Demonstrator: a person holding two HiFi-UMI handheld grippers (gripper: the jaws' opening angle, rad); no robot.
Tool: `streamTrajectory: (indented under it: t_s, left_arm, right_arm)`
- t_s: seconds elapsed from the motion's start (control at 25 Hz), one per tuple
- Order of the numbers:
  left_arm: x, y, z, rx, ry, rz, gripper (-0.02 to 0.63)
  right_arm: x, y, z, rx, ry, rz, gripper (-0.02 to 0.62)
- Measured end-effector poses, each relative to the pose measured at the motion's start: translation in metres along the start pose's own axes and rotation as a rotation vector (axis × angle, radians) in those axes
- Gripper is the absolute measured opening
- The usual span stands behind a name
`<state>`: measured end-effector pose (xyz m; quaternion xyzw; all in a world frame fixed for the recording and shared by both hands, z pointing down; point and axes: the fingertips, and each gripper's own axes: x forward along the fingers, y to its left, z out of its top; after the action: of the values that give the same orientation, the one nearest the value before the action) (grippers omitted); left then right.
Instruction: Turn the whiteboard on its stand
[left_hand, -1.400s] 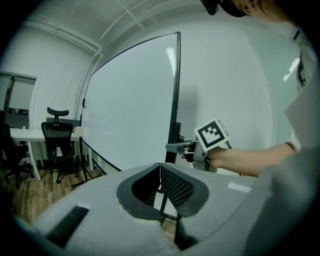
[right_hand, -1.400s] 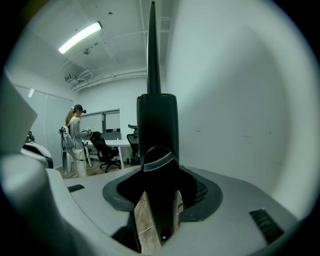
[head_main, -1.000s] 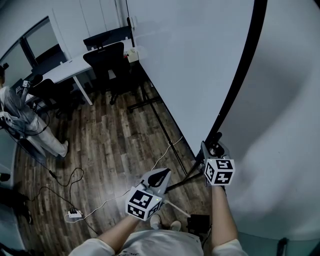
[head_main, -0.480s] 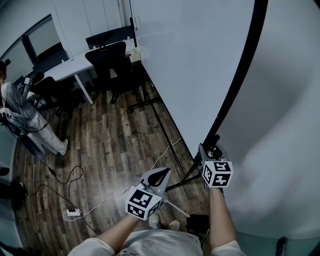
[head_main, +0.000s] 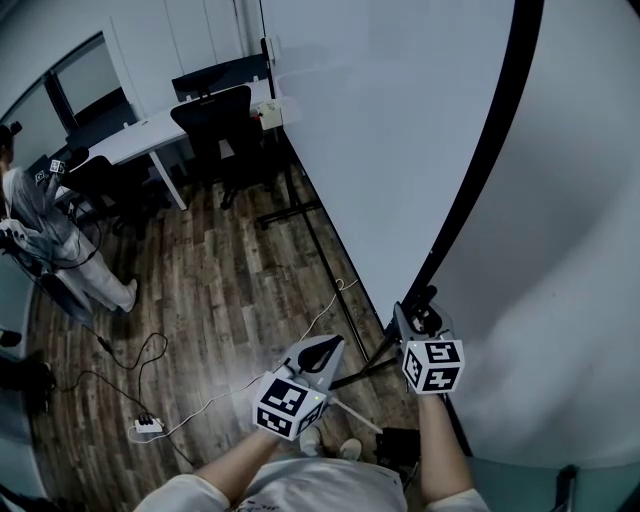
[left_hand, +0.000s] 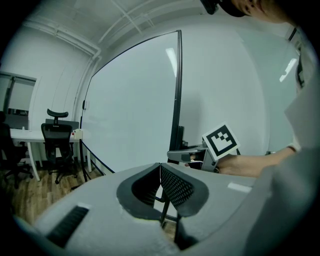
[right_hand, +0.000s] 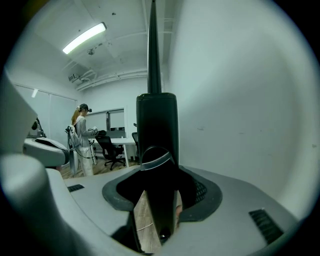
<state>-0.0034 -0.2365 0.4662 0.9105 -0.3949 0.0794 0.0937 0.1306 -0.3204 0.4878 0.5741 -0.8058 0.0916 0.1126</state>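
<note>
While the whiteboard (head_main: 400, 130) stood upright on its stand (head_main: 335, 285), the right gripper (right_hand: 159, 200) was clamped low down on the board's black edge frame (head_main: 480, 170), which rose between the two jaws.

Marker cube (head_main: 432, 365) of that gripper: on the side away from the whiteboard, one patterned face turned up toward the head camera. A bare forearm (head_main: 440, 450) reached in behind it.

Left gripper (head_main: 322, 352): jaws pressed together with nothing between them. It was held in front of the whiteboard's white face, near the clamped frame, touching neither board nor stand.

Stand: a black bar lay on the floor along the foot of the whiteboard. A cross foot (head_main: 290, 210) sat toward the board's far end, and slanted struts (head_main: 365, 368) sat below the clamped edge.

Floor (head_main: 220, 290): dark wood planks, spread out before the whiteboard's face.

Cable (head_main: 130, 365): thin and dark, lying in loose curves on the floor, well apart from the whiteboard.

Power strip (head_main: 148, 427): white, on the floor, well apart from the whiteboard, with a pale lead running from it toward the board's foot.

Office chair (head_main: 215, 120): black, near the whiteboard's far end.

Bench (head_main: 135, 140): white top, beyond the chair as counted from the whiteboard.

Person (head_main: 40, 230): standing in light clothing, well apart from the whiteboard's face.
</note>
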Motion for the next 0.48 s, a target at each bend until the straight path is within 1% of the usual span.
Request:
streamTrajectory:
  t_s: [0.16, 0.48]
  left_arm:
    - [-0.006, -0.008, 0.003, 0.002, 0.001, -0.017, 0.011]
    - [-0.024, -0.030, -0.009, -0.009, 0.015, -0.044, 0.011]
  right_arm:
    - [-0.021, 0.009, 0.000, 0.003, 0.004, -0.006, 0.172]
    - [-0.063, 0.025, -0.010, 0.004, 0.004, -0.018, 0.172]
